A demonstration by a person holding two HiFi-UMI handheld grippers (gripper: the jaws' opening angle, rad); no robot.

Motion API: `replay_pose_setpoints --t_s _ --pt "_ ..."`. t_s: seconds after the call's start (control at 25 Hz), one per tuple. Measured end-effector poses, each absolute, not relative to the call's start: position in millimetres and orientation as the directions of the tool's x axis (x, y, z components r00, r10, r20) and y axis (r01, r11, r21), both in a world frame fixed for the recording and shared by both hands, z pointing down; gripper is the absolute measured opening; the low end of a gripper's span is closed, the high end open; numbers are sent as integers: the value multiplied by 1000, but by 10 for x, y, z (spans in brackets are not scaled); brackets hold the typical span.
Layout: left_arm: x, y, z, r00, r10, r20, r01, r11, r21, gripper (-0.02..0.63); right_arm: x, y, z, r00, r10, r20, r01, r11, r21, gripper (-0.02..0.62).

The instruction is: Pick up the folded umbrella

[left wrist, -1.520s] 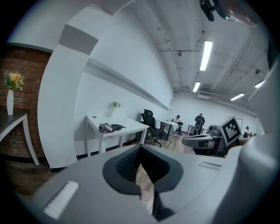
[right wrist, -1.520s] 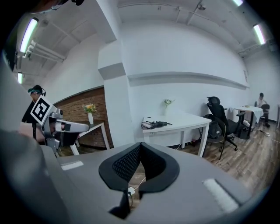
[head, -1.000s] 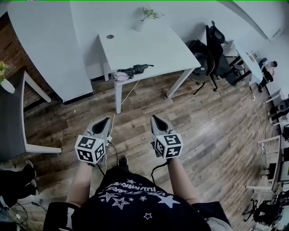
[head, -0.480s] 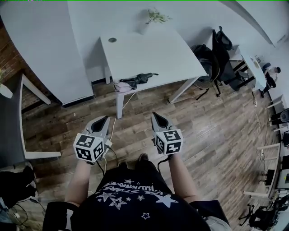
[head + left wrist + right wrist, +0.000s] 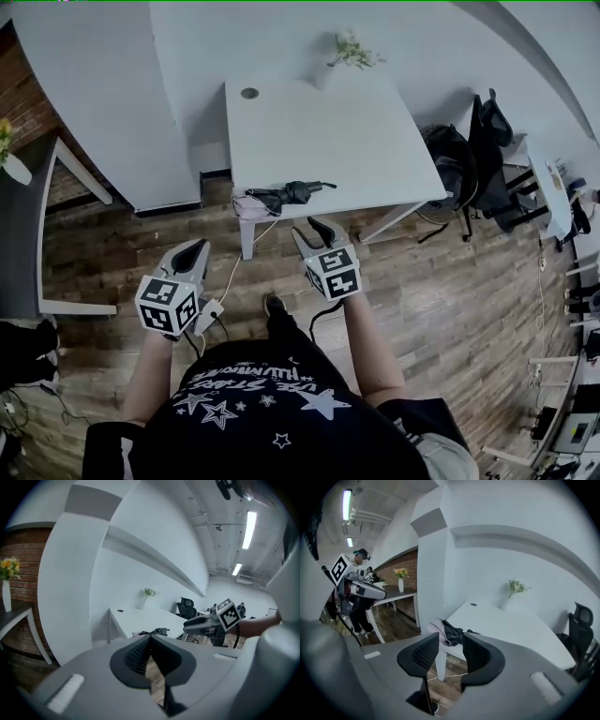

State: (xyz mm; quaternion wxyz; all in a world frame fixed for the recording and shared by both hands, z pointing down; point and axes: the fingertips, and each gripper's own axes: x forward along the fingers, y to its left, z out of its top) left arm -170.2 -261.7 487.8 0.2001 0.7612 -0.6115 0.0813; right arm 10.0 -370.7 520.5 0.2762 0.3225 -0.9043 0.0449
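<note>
The folded dark umbrella lies at the near edge of the white table, beside a pink cloth. My right gripper hovers just short of that edge, a little to the right of the umbrella, not touching it. Its jaws are opening and hold nothing. In the right gripper view the umbrella shows beyond the gap. My left gripper hangs over the floor, left of the table leg, with its jaws meeting at the tips. The left gripper view shows the umbrella farther ahead.
A small vase with a plant stands at the table's far side. Black office chairs crowd the right. A dark table sits at the left, a white pillar behind it. A power strip and cable lie on the wood floor.
Both grippers have moved forward toward the table, the right one farther. The right gripper's jaws have parted from shut. The table and umbrella now appear closer.
</note>
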Motion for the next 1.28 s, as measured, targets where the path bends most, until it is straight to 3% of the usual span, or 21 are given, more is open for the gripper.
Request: replay_pose_setpoints --t_s 0.36,0.68,0.92,1.28 --pt "-1782 -3054 4947 68 -910 409 -980 16 199 0 -226 -4367 5664 -629 -319 709 -174 946 272 338" --pt "-1874 -3163 5108 -38 -893 449 -970 141 198 0 -507 -4602 6083 -552 -179 814 132 946 297 342" --pt "-1932 -3185 5204 -114 -878 465 -954 228 196 0 -563 -4654 6344 -488 -67 870 280 932 229 335" --pt "-1967 -3141 5295 -170 -861 480 -935 295 198 0 -645 -4687 6578 -377 -1 926 436 882 179 301"
